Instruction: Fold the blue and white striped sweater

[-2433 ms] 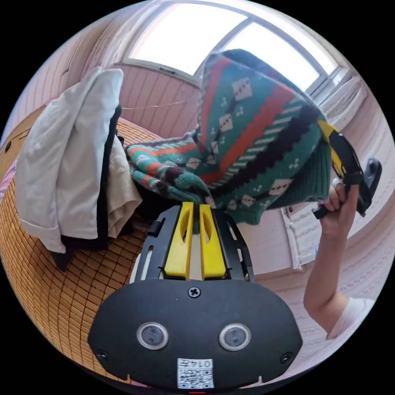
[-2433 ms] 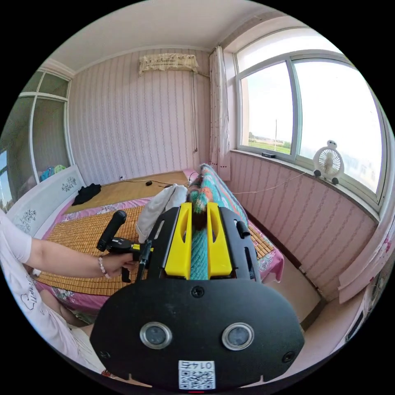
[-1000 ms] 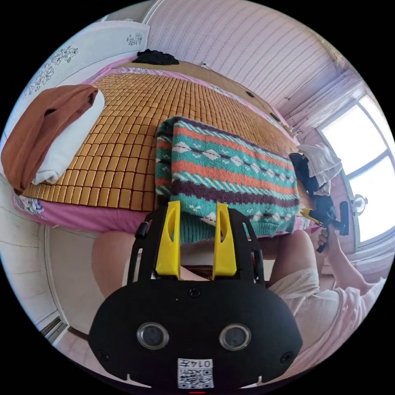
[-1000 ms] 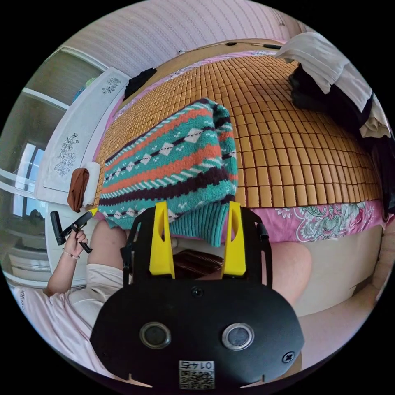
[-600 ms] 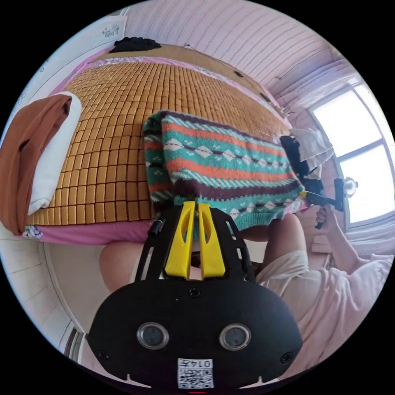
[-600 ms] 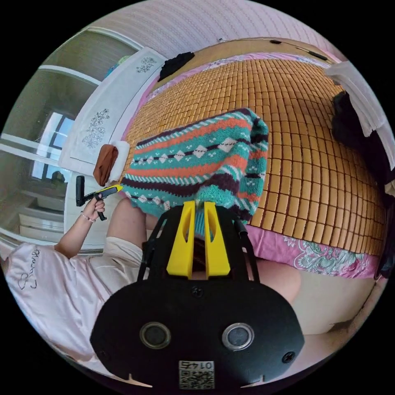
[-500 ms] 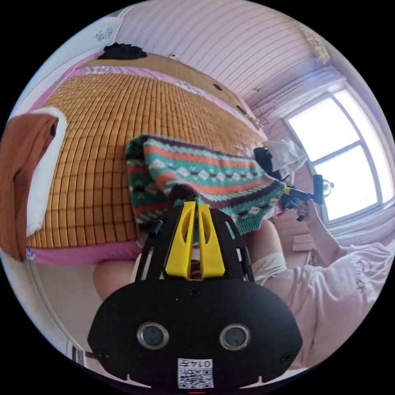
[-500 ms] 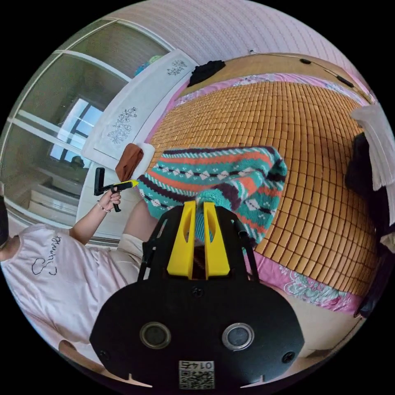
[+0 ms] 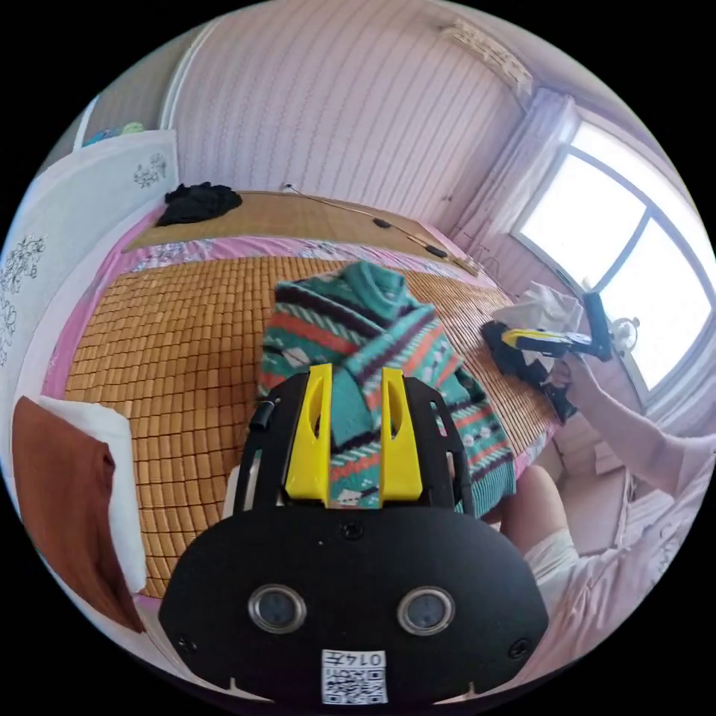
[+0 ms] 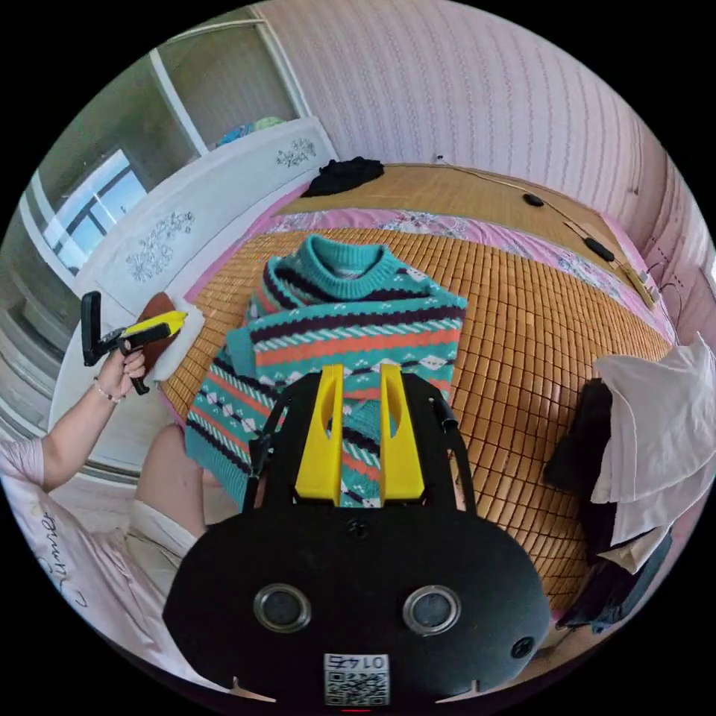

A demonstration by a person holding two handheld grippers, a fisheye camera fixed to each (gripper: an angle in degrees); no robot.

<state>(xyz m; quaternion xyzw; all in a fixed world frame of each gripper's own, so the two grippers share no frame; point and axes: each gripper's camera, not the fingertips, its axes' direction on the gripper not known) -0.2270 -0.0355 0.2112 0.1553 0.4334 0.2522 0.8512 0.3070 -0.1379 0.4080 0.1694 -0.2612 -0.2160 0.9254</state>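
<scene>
— Biggest thing first?

— Looking at one bed (image 9: 224, 247) under a bamboo mat (image 9: 186, 335), with a white headboard (image 10: 209, 201) along the left edge and a window (image 9: 619, 246) past the right edge.

— And on the mat?

— Counting one sweater (image 10: 358, 313), teal with orange and dark bands rather than blue and white stripes. Spread front up by the mat's near edge, collar toward the far edge, hem drooping over the near edge beside a knee (image 10: 168, 462).

— Anything crowding it?

— Only the yellow jaws up front, hiding part of the lower front in both views. Well apart from it: one heap of white and black clothes (image 10: 656, 432) at the right edge, one folded stack (image 9: 67, 485), brown on white, at the near left corner, and one black garment (image 9: 198, 203) on the wooden ledge beyond the far edge.

— Grippers?

— Two. Left gripper (image 9: 352, 373) and right gripper (image 10: 356, 373), both with jaws parted above the knit, pinching nothing. Each also caught in the other's view, held out past a side of the bed in a hand (image 10: 123, 365).

— Changed from half a second back?

— Yes. Then pressed together on the hem, both pairs, with the knit bunched and lifted. Now let go and laid out flat, collar showing.
</scene>
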